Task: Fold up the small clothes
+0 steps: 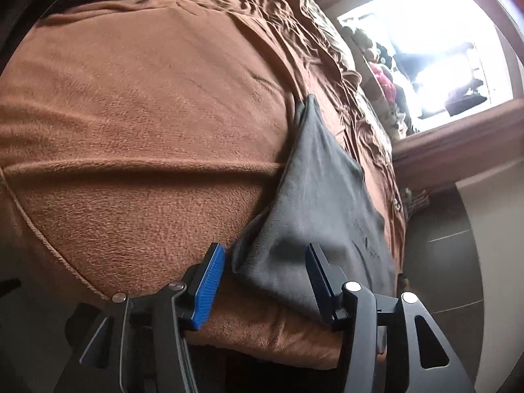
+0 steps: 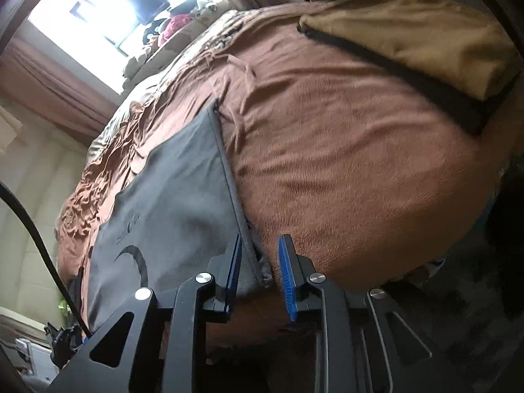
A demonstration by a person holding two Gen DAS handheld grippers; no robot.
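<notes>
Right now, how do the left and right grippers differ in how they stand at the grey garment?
The left gripper stands wide open over a rounded corner of the grey garment; the right gripper shows a narrower gap around the garment's hemmed edge. In the left view cloth fills the gap loosely; in the right view only a thin seam runs through. Neither pair of pads presses the cloth. Both are at the near edge of the brown blanket.

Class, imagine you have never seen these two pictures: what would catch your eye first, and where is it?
A grey garment lies flat on a brown blanket covering the bed, near its front edge. The left gripper and right gripper each stand open over a near corner of it. Behind the bed, a bright window glares above a cluttered sill.
</notes>
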